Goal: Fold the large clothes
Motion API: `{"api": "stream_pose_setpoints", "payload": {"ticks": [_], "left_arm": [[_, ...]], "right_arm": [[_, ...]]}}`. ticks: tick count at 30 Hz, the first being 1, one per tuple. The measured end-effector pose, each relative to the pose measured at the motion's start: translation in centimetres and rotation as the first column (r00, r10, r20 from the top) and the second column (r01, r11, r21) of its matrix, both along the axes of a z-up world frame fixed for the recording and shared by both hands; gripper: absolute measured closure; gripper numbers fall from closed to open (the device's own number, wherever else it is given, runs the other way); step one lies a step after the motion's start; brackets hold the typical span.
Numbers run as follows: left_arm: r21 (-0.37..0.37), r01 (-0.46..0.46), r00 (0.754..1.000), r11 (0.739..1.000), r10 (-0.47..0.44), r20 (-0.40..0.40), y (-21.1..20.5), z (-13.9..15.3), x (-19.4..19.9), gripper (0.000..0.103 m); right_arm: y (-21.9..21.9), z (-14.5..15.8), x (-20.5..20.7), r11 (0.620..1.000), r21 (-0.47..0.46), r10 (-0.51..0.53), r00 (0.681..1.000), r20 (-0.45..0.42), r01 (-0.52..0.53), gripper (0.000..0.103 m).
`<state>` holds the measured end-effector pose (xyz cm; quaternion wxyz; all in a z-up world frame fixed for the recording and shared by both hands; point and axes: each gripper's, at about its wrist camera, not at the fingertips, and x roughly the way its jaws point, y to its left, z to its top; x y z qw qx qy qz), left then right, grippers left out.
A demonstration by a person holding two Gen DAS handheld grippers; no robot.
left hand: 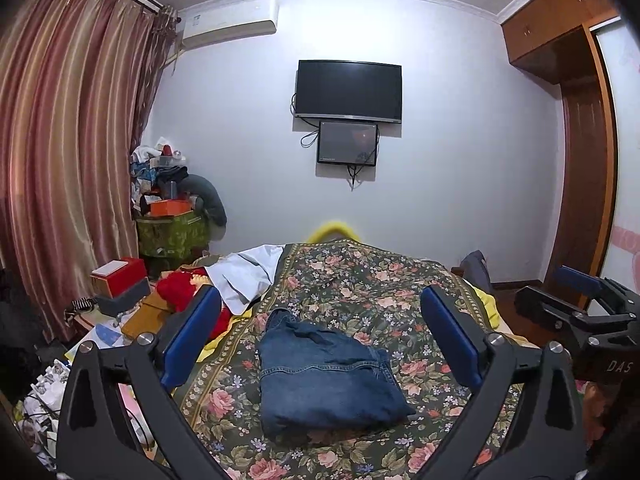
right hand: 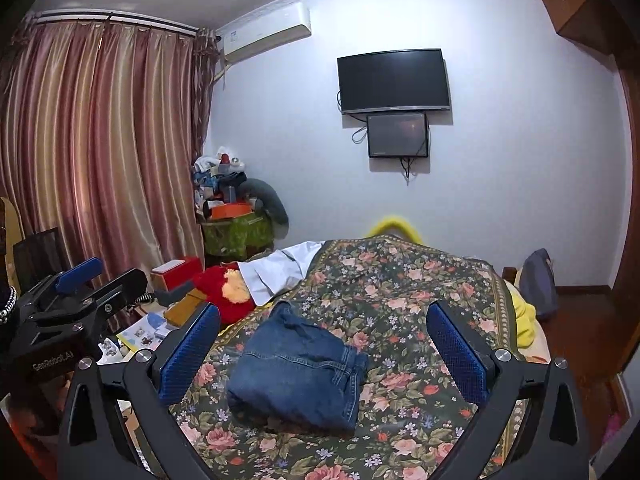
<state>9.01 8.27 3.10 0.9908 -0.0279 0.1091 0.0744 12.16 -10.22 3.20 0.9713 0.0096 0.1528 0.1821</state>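
Dim, bluish indoor light; soft shadows below the wall screens at 12 o'clock. Fisheye bending and dark vignette at every corner.

jeans: blue denim, matt, coarse weave, stitched seams visible. bedspread: floral printed cloth, matt. left gripper: matt black plastic arms, round bright metal screws; finger pads blue, smooth-looking here. right gripper: same black plastic; pads show fine grid texture. curtain: satin-like cloth, sheen on folds. wardrobe: polished brown wood. tv: glossy dark screen.
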Motion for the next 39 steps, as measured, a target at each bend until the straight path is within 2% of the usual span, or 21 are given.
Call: {"api": "stream_pose_setpoints", "payload": {"ticks": [16, 22, 27, 39], "left_arm": [[-0.002, 0.017, 1.000, 1.000, -0.017, -0.001, -0.2, 0.0, 0.1, 0.002], [-0.007, 0.074, 0.997, 0.997, -0.075, -0.016, -0.5, 0.0, 0.2, 0.002], [0.005, 0.079, 0.997, 0.997, -0.079, -0.013, -1.0, -0.1, 0.1, 0.002], [-0.019, 0.079, 0.997, 0.997, -0.079, -0.013, -0.9, 0.3, 0.0, 0.002]], "right_arm": [[0.2, 0.4, -0.6, 1.000, 0.021, 0.000, 1.000, 0.007, 0.000, 0.000], [0.3, 0.5, -0.7, 1.000, 0.030, -0.001, 1.000, 0.009, 0.001, 0.000], [0.2, 0.5, -0.7, 0.999, 0.034, -0.001, 1.000, 0.008, 0.001, 0.000], [0.4, 0.8, -1.0, 0.999, 0.048, -0.004, 1.000, 0.004, 0.004, 0.000]]}}
